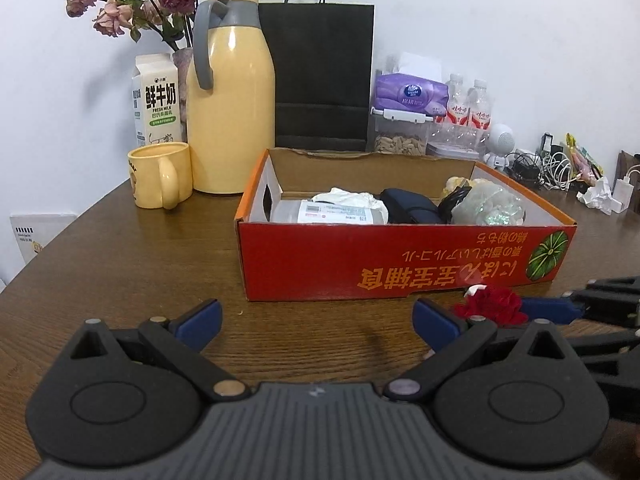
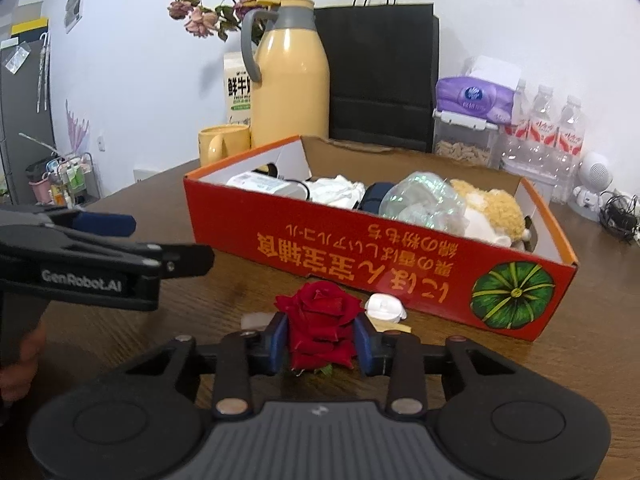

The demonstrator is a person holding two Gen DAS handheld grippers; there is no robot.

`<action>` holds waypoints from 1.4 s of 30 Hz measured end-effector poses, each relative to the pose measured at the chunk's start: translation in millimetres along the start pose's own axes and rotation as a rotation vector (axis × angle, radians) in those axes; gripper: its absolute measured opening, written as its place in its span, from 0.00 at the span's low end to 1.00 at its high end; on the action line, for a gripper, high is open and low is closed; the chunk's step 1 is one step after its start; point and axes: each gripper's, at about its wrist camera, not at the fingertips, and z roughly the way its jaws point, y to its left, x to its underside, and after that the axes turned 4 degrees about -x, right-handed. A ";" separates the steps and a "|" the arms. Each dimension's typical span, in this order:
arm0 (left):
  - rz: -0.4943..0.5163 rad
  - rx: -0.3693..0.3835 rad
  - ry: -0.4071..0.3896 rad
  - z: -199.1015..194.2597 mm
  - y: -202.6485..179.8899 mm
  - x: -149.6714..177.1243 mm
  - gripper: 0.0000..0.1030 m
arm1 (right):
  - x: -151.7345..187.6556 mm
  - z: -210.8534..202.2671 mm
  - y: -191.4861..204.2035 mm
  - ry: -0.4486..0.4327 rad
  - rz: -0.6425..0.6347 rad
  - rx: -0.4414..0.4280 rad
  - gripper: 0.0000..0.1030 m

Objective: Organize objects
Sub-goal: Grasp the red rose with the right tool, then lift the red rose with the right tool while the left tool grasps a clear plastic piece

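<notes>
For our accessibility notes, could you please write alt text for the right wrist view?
The right gripper is shut on a red rose just above a wooden table, in front of a red box full of items. The left gripper reaches in from the left.

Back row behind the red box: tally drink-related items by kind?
Water bottles: 3
Thermos jug: 1
Milk carton: 1
Mug: 1
Total: 6
</notes>
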 end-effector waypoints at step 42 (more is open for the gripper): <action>0.151 0.105 0.098 16.9 -77.6 13.9 0.41 | 8.0 -48.5 -47.3 -0.137 0.101 0.060 0.34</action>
